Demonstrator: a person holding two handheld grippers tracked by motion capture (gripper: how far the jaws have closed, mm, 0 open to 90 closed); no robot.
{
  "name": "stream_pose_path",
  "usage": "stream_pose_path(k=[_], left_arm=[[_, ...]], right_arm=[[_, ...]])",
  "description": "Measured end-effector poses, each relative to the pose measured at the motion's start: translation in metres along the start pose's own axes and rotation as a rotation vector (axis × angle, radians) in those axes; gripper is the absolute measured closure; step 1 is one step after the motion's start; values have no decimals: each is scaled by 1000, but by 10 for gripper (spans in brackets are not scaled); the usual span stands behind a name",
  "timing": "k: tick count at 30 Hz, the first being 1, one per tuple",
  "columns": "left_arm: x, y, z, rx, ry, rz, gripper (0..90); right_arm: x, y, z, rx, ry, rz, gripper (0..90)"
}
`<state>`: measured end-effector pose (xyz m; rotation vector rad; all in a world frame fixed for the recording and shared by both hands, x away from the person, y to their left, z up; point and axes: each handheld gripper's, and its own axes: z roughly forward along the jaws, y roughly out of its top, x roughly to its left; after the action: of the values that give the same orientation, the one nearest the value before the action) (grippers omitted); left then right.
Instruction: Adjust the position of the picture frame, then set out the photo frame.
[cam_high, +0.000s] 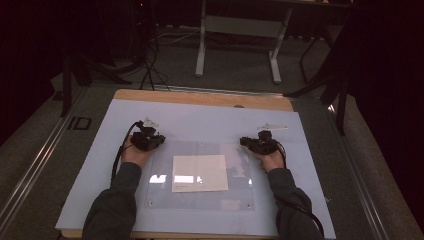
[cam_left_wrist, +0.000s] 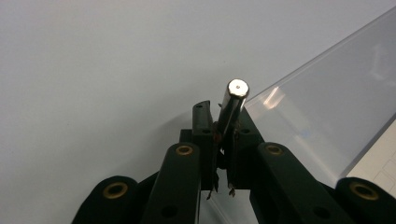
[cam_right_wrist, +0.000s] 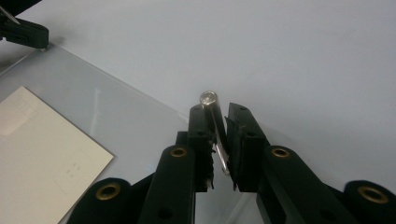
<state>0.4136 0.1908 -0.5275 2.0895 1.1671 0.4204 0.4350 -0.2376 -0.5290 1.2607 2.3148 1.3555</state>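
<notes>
Nearest the camera in the high view, two sleeved forearms were seen coming in from the bottom edge, one at each side of a clear sheet (cam_high: 200, 200) that was laid flat on the pale counter (cam_high: 90, 190). A cream paper card (cam_high: 200, 172) was seen lying inside the sheet's outline, between the two hands. Farther up, the left gripper (cam_high: 148, 139) was held at the sheet's upper left corner and the right gripper (cam_high: 260, 144) at its upper right corner, well apart from each other. In the left gripper view, the jaws were clenched on a small metal pin (cam_left_wrist: 232, 108), which was gripped upright between them with its round shiny end standing clear above the pads, just beside the edge of the clear sheet (cam_left_wrist: 327, 102). In the right gripper view, a second metal pin (cam_right_wrist: 213, 126) was seen between the jaws, tilted and laid against the left pad; a narrow gap was left on its other side, so whether it was squeezed from both sides could not be told. There the cream card (cam_right_wrist: 42, 149) was seen to the left under the clear sheet (cam_right_wrist: 121, 121). Beyond the counter, the legs of a white frame (cam_high: 200, 55) were seen on the grey floor.
</notes>
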Motion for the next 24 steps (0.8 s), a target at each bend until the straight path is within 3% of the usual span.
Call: stream_pose_path(k=[3,10,13,20,24], left_arm=[[0,-2,0,-17,4,-5,828],[-1,-5,-4,-34,2,-3,706],[-1,-7,-13,-95,-14,-30,662],[1,-9,-23,-147,-14,-45,622],[3,-11,-27,-206,-30,-56,615]], right_arm=[[0,0,0,-1,2,3,801],[-1,0,0,-2,5,4,799],[-1,-1,0,-8,8,9,798],[0,-1,0,-9,1,-1,800],[0,-1,0,-11,1,0,800]])
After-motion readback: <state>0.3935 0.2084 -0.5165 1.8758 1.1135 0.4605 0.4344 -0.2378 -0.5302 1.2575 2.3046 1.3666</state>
